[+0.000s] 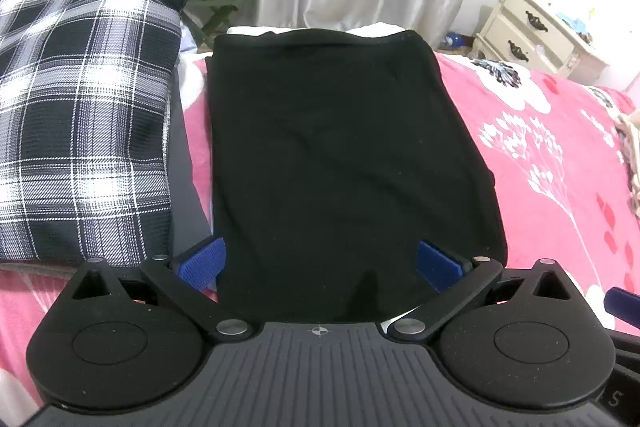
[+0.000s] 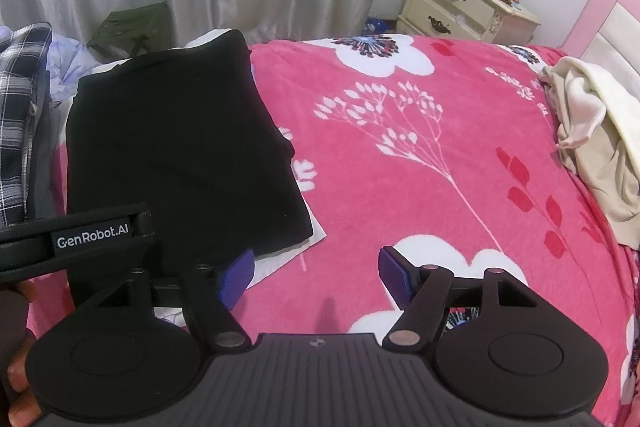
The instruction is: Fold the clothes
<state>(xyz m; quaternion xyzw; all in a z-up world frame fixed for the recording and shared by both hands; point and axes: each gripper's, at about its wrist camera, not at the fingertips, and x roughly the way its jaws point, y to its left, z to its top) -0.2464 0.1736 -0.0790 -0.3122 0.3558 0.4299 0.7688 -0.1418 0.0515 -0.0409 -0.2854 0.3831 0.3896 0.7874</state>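
Two grippers hover over the bed, and both have their blue fingers spread wide with nothing pinched between them. The left gripper (image 1: 320, 263) sits right at the near edge of the folded black garment (image 1: 340, 163); its blue pads (image 1: 204, 261) straddle that near hem, one at each side, and the cloth fills the gap between them, though I cannot tell whether the pads touch it. The garment lies flat as a neat rectangle on the pink floral blanket (image 1: 552, 163), over something white that peeks out at its near corner and far edge. A plaid garment (image 1: 80, 115) lies just beside it on the left. The right gripper (image 2: 316, 279) hangs over bare pink blanket, the black garment off to its left, close to its left fingertip (image 2: 236, 277). A cream cloth (image 2: 596, 143) lies well apart at the far right.
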